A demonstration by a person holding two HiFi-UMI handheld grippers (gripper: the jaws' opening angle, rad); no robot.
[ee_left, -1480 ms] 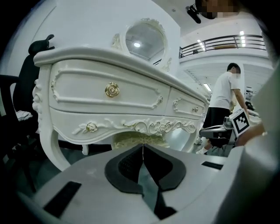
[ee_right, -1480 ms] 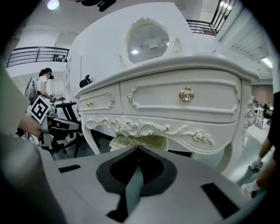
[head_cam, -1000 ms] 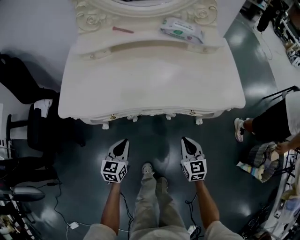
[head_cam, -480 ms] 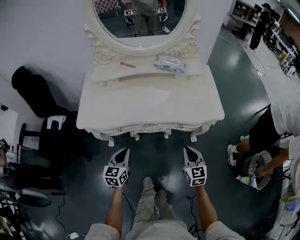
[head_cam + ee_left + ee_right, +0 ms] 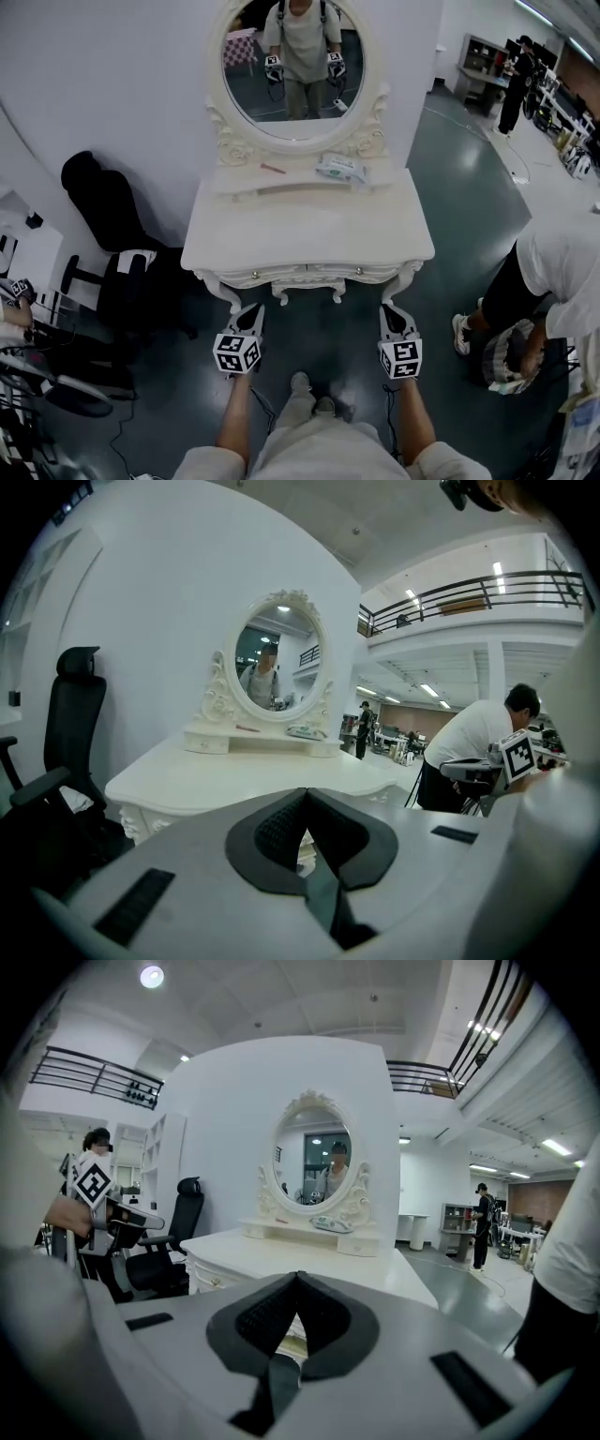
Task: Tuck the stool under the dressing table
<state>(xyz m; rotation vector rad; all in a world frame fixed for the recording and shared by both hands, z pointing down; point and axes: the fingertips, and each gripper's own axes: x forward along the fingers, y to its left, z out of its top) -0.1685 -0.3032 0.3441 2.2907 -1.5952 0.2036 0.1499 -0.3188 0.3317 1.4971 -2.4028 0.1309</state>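
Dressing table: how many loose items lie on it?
2. A white packet lies on the raised shelf below the mirror, right of centre; a thin reddish stick lies left of centre on it. None looks hidden.

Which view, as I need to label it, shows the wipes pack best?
The head view: it looks down on the wipes pack, whole top visible, lying on the shelf below the mirror. The left gripper view and the right gripper view show it only small and nearly side-on, far off.
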